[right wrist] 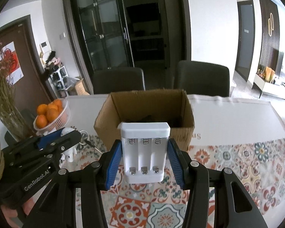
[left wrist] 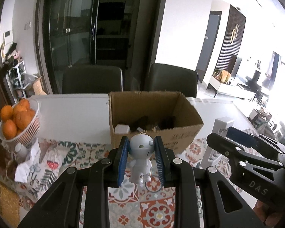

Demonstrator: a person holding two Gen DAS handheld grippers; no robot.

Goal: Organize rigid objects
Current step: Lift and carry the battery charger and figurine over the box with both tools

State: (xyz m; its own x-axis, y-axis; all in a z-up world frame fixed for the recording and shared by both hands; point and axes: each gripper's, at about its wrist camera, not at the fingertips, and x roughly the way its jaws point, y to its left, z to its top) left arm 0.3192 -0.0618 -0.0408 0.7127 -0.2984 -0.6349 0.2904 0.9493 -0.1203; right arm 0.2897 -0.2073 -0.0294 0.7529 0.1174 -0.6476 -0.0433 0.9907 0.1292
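On the right gripper's side plate, seen from the left wrist camera at about 4 o'clock, I read "DAS"; from the right wrist camera the left tool's body at 8 o'clock reads "GenRobot.AI". The print on the cardboard box is too blurred for me to read.

My left gripper is clamped on a small grey robot figurine, blue pads pressing its round head on both sides, body hanging clear above the patterned tablecloth. My right gripper is clamped on a white battery charger, upright, three empty slots with springs at the top and contacts at the bottom facing me.

The open box sits at 12 o'clock just beyond both held things, on the table's white surface; dark items and something white lie inside, too dim to tell apart. A white basket of oranges stands at 9 o'clock from the left camera, crumpled white paper below it. Two dark chairs stand behind the table, with a dark glass cabinet beyond.
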